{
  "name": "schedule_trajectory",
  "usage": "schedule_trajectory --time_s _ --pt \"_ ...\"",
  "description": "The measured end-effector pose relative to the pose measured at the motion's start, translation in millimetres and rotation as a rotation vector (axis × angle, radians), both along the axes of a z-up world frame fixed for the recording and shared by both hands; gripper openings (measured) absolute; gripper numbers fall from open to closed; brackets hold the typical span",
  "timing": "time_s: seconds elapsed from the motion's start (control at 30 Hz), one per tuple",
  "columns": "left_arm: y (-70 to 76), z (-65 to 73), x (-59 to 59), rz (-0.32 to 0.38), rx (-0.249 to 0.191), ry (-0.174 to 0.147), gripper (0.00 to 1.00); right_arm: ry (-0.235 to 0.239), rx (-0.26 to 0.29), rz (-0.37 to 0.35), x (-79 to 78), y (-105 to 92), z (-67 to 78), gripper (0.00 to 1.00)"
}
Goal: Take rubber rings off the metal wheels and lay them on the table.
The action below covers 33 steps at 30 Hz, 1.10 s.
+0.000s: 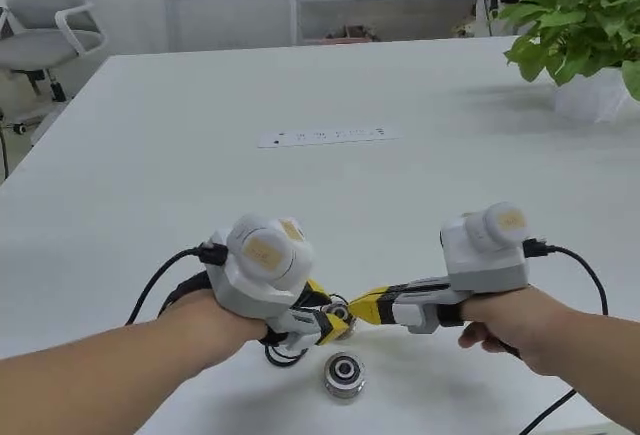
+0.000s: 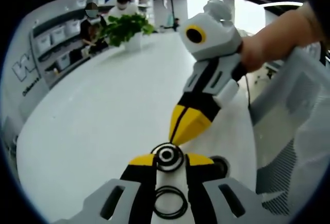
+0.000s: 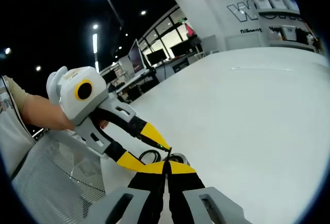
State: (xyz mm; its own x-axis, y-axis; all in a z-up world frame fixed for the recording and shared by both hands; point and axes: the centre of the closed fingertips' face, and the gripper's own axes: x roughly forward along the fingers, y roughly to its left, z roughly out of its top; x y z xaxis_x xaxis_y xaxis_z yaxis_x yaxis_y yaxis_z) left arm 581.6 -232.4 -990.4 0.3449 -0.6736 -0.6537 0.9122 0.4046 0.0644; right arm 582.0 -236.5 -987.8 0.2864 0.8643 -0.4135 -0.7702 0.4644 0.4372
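My left gripper (image 2: 167, 159) is shut on a small metal wheel (image 2: 167, 154) that carries a black rubber ring; in the head view it (image 1: 337, 324) is low over the table's near edge. My right gripper (image 2: 174, 137) comes in from the right, its yellow tips shut and pinching the black ring at the wheel's rim (image 3: 168, 154). A second metal wheel (image 1: 344, 373) lies flat on the white table (image 1: 320, 195) just in front of the jaws. Two loose black rubber rings (image 2: 168, 202) lie on the table under my left gripper.
A white power strip (image 1: 327, 136) lies mid-table. A potted plant (image 1: 577, 17) stands at the far right corner. An office chair (image 1: 45, 40) is behind the table at the left. Black cables (image 1: 160, 280) trail from both grippers.
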Motion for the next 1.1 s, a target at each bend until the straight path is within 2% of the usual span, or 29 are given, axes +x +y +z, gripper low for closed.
schedule_trajectory --time_s 0.23,0.7,0.83,1.1 --pt "7.9 21.6 -2.9 0.007 -0.058 -0.024 0.30 -0.005 0.025 -0.018 3.0 -0.4 11.8 0.00" --pt "32.2 50.3 -17.0 0.030 -0.119 -0.049 0.44 -0.026 0.043 0.013 -4.1 10.8 32.4 0.00" --pt "40.1 56.9 -21.4 0.043 -0.140 -0.053 0.47 -0.028 0.046 0.027 -7.5 16.7 37.4 0.00" --pt "60.7 62.1 -29.4 0.079 -0.152 -0.057 0.56 -0.029 0.045 0.065 -12.8 31.6 42.1 0.00"
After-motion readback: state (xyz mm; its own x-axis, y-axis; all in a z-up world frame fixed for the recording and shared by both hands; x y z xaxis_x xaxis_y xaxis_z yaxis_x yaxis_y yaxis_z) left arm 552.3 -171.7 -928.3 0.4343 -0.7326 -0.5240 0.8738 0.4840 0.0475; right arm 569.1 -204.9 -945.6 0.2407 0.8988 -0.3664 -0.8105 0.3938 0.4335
